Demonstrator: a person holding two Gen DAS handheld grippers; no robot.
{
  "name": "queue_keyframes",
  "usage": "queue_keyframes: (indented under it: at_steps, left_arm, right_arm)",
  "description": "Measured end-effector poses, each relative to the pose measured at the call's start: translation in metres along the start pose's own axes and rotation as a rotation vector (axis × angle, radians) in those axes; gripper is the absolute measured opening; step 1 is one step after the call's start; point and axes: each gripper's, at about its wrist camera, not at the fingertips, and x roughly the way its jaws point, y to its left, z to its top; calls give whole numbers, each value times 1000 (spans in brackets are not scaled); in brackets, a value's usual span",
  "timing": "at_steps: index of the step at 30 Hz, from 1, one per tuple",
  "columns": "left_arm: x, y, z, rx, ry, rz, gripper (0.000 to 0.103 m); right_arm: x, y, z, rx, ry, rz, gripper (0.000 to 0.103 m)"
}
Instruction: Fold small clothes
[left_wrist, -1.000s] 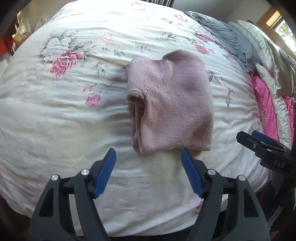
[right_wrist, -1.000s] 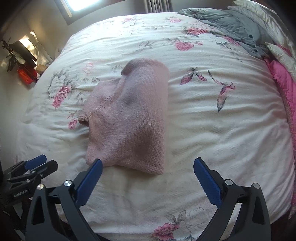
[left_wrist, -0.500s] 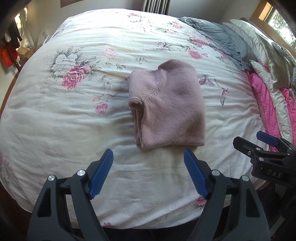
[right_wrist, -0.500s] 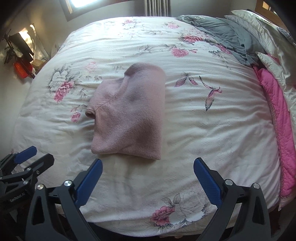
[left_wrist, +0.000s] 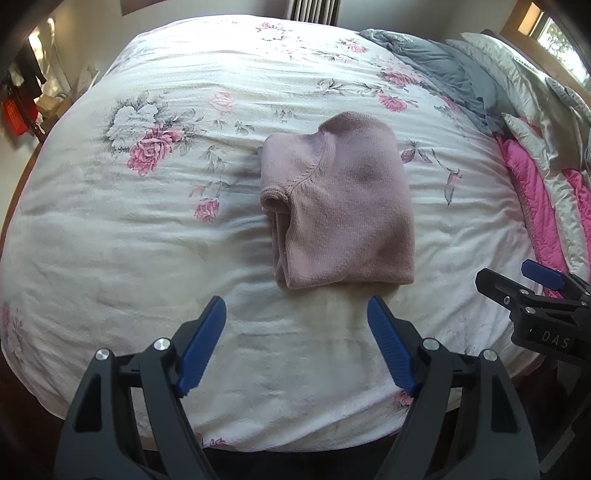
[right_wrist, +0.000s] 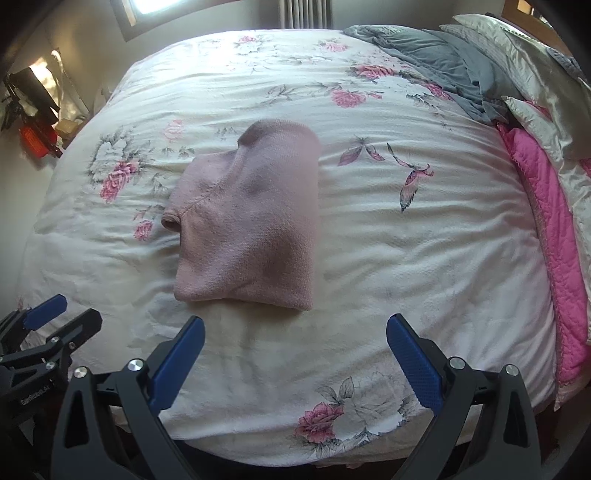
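Both tongs have drawn back from the pink sweater over the past second, more of the bed now showing around it. Seen from the left wrist, the left tongs (left_wrist: 296, 308) hang spread wide and empty just short of the near hem of the pink sweater (left_wrist: 341, 208), which lies folded into a compact block near the middle of the floral bedspread (left_wrist: 147, 229); a rolled cuff or neck opening peeks out at its left edge. To the sweater's right, the right tongs (left_wrist: 517, 280) show side-on, apart from the cloth. Seen from the right wrist, the right tongs (right_wrist: 295, 334) are likewise parted and hold nothing, near the sweater's (right_wrist: 251, 221) front hem, while the left tongs (right_wrist: 62, 314) sit off to its left. Grey bedding (right_wrist: 436, 62) and a pink quilt (right_wrist: 550, 229) lie well beyond the sweater's right side. This garment looks finished; no other small clothes awaiting folding can be made out.
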Motion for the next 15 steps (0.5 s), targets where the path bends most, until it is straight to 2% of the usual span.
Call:
queue_keyframes:
  at_steps: [15]
  left_arm:
    - [2,0,0,1,6,0,78]
  right_arm:
    - [10,-8,2,-1,12,-44,99]
